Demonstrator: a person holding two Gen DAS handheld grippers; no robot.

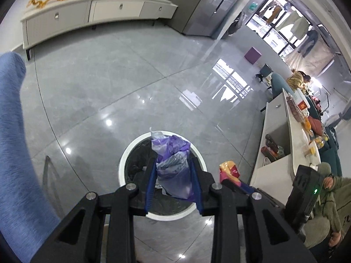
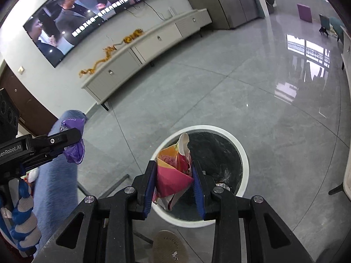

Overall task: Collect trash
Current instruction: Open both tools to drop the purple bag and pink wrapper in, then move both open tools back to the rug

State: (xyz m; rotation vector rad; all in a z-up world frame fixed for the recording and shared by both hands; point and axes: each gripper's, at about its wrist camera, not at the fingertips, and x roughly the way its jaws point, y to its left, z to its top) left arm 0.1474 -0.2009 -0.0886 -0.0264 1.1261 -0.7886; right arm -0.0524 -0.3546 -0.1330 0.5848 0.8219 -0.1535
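Note:
My left gripper (image 1: pixel 173 171) is shut on a crumpled purple plastic wrapper (image 1: pixel 173 166) and hangs over the round white-rimmed trash bin (image 1: pixel 122 160), which has a black liner. My right gripper (image 2: pixel 174 175) is shut on a pink, orange and red wrapper (image 2: pixel 173 171), held above the near left rim of the same trash bin (image 2: pixel 245 153). Some crumpled foil lies inside the bin. In the right wrist view the left gripper (image 2: pixel 72 144) shows from the side with the purple wrapper (image 2: pixel 74 151) in it. The pink wrapper (image 1: pixel 229 171) also shows at the right in the left wrist view.
Glossy grey tile floor (image 1: pixel 109 76) spreads around the bin. A long white cabinet (image 2: pixel 140 50) stands under a wall television (image 2: pixel 87 13). A blue fabric-covered object (image 1: pixel 13 153) rises at the left. A white counter with clutter (image 1: pixel 291 118) and a seated person (image 1: pixel 329 197) are at the right.

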